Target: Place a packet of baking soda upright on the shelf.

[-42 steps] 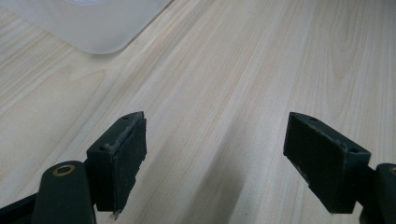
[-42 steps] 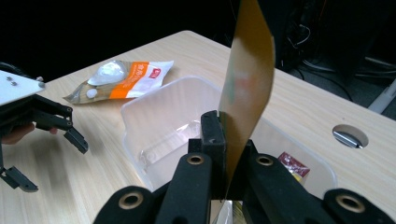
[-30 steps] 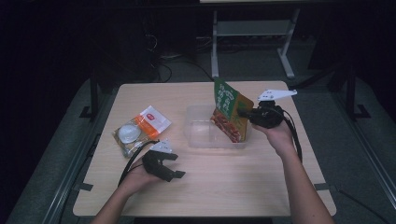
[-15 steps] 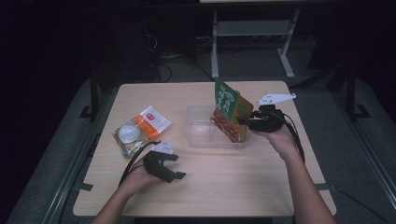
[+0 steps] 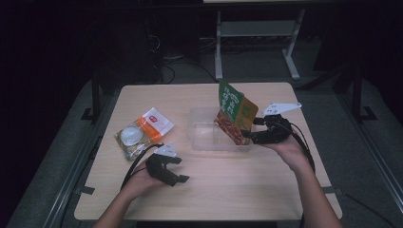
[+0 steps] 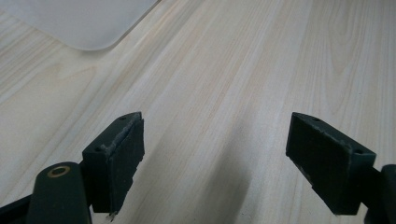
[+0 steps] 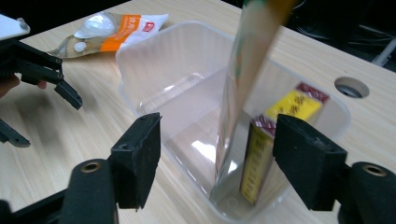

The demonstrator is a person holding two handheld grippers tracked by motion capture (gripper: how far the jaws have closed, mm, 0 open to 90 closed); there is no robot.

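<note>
flat glossy pouch in clear plastic tub

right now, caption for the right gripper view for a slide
Right gripper, jaws just opened, lets go of flat green packet standing in clear tub.

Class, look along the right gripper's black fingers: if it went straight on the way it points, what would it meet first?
Probably the near wall of the clear plastic container, then the upright green-and-orange flat packet inside; depth is unclear.
</note>
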